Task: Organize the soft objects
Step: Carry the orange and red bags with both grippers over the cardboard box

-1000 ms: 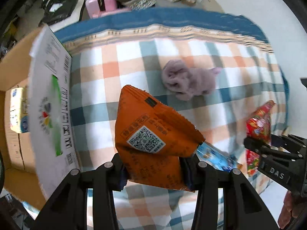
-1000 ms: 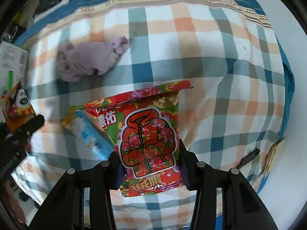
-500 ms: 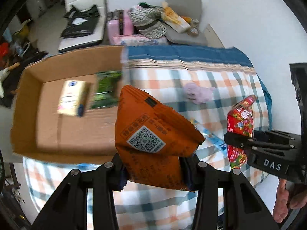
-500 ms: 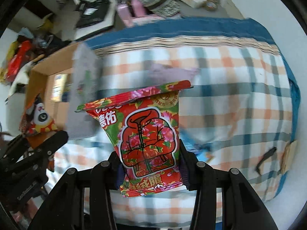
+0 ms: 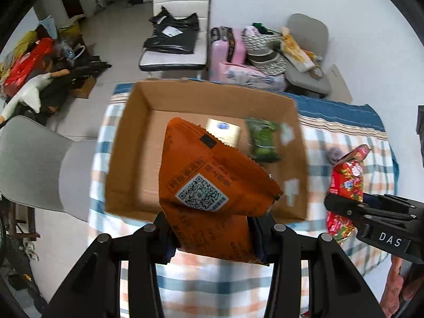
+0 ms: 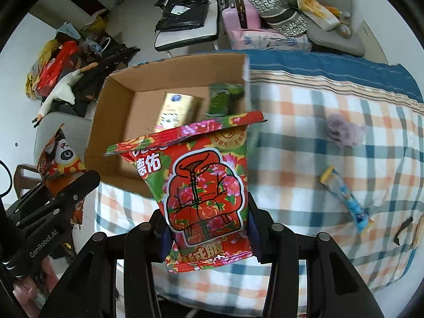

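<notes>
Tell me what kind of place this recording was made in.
Probably a lived-in home room, not a lab or shop. A plaid cloth covers the work surface, a pink suitcase and a chair holding a black bag stand behind, and a plush goose lies among floor clutter.

The right gripper [image 5: 376, 220], seen from the left wrist view, carries a small black tag reading "DAS" in white letters, and the left gripper [image 6: 53, 212], seen from the right wrist view, bears "GenRobot.AI" along its black body. The red flowered packet [image 6: 209, 193] shows the white characters "德佑" at its upper left and "绒服" near its bottom edge. The orange packet [image 5: 212, 188] has a QR code on a white patch beside printed characters too blurred to read.
</notes>
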`<control>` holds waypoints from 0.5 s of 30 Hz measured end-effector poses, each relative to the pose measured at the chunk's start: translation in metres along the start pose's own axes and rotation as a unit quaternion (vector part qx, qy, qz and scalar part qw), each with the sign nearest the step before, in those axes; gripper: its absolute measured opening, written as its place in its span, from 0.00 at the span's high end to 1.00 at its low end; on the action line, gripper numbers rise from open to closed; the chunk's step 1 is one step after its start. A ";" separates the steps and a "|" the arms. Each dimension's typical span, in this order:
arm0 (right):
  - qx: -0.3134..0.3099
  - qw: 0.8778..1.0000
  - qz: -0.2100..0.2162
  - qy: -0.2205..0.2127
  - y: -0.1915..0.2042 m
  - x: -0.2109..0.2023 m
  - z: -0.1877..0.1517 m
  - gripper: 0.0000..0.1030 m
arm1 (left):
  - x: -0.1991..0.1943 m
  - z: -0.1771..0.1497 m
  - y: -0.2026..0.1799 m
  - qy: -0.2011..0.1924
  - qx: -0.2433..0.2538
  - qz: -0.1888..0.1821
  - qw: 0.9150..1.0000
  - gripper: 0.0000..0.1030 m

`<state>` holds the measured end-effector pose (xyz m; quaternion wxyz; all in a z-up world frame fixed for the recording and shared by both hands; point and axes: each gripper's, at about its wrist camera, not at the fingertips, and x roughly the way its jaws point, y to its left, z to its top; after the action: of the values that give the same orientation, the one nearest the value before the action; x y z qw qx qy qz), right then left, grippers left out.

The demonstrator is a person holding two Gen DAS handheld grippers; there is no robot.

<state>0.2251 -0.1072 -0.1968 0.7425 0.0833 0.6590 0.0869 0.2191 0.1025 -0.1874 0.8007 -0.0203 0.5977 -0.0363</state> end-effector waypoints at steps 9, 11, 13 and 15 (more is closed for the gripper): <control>0.033 0.999 -0.030 0.028 0.036 0.051 0.032 0.53 | 0.055 0.056 0.048 0.040 0.017 0.030 0.999 0.60; 0.041 0.997 -0.041 0.042 0.038 0.068 0.037 0.53 | 0.075 0.069 0.054 0.060 0.018 0.032 0.998 0.60; 0.049 0.996 -0.053 0.053 0.035 0.087 0.041 0.53 | 0.095 0.078 0.061 0.080 0.017 0.032 0.996 0.60; 0.057 0.994 -0.060 0.068 0.033 0.105 0.043 0.53 | 0.112 0.085 0.063 0.097 0.022 0.034 0.994 0.60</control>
<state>0.2796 -0.0506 -0.2851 0.6938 0.0794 0.7158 0.0095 0.3345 0.1552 -0.2745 0.7399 0.0212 0.6720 -0.0237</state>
